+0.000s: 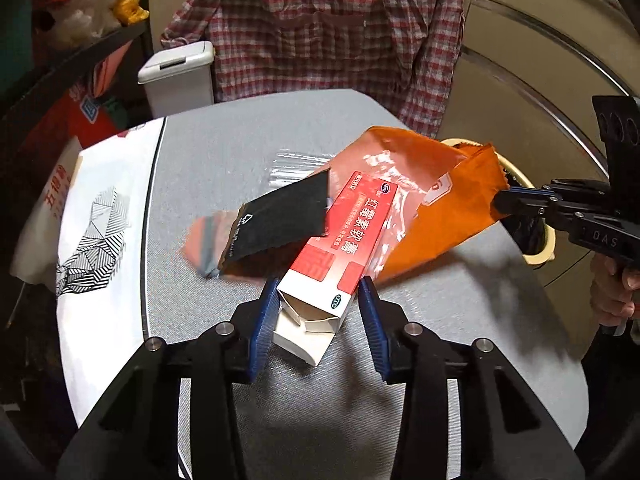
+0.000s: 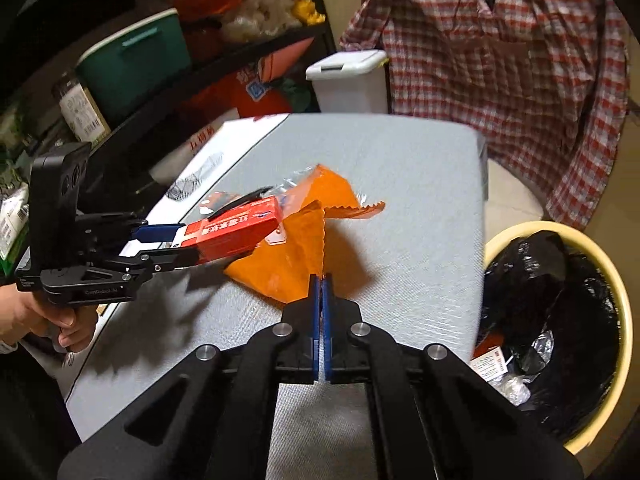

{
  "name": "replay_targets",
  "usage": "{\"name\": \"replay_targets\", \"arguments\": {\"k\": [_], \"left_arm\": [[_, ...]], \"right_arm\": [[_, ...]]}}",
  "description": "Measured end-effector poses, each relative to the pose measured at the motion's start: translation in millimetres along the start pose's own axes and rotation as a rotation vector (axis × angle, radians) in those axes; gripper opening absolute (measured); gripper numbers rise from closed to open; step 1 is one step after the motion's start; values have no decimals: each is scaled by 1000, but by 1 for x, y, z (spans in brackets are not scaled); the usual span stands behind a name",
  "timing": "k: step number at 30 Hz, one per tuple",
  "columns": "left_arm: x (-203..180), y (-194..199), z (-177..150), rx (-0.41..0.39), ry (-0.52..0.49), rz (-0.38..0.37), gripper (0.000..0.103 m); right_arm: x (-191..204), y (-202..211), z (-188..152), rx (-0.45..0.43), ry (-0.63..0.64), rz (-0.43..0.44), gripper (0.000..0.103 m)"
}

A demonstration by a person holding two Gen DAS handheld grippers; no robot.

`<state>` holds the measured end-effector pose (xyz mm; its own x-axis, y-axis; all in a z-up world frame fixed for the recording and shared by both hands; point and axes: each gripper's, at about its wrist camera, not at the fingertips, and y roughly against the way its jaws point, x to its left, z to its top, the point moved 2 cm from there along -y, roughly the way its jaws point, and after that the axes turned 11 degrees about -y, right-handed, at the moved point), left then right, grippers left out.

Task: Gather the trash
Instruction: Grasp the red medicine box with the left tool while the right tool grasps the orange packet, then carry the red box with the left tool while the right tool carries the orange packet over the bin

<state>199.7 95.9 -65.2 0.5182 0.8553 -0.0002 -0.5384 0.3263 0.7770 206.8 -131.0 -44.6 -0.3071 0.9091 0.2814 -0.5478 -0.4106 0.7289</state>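
A red and white carton (image 1: pixel 344 240) with an open flap sits between the blue pads of my left gripper (image 1: pixel 320 282), which is shut on its near end. In the right wrist view the carton (image 2: pixel 236 232) hangs clear of the grey table (image 2: pixel 400 184), casting a shadow. A black packet (image 1: pixel 280 220) lies tilted across the carton, blurred. My right gripper (image 2: pixel 322 278) is shut on the edge of an orange plastic bag (image 2: pixel 296 252), whose edge is raised off the table. The left wrist view shows that bag (image 1: pixel 440 200) pinched at its right corner by the right gripper (image 1: pixel 498 200).
A yellow-rimmed bin (image 2: pixel 624 320) lined with black plastic stands off the table's right edge, with scraps inside. A clear wrapper (image 1: pixel 296 164) lies behind the carton. A white printed bag (image 1: pixel 100 240) hangs at the left edge. A white lidded bin (image 2: pixel 348 80), plaid shirt (image 2: pixel 500 60) and shelves stand behind.
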Motion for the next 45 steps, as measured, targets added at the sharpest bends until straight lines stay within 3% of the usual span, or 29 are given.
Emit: {"name": "replay_targets", "arguments": {"k": [27, 45], "left_arm": [[-22, 70, 14, -131, 59, 96, 39], [-59, 79, 37, -174, 86, 95, 39]], "right_arm": [[-1, 108, -4, -197, 11, 12, 1], [-46, 164, -4, -301, -76, -46, 1]]}}
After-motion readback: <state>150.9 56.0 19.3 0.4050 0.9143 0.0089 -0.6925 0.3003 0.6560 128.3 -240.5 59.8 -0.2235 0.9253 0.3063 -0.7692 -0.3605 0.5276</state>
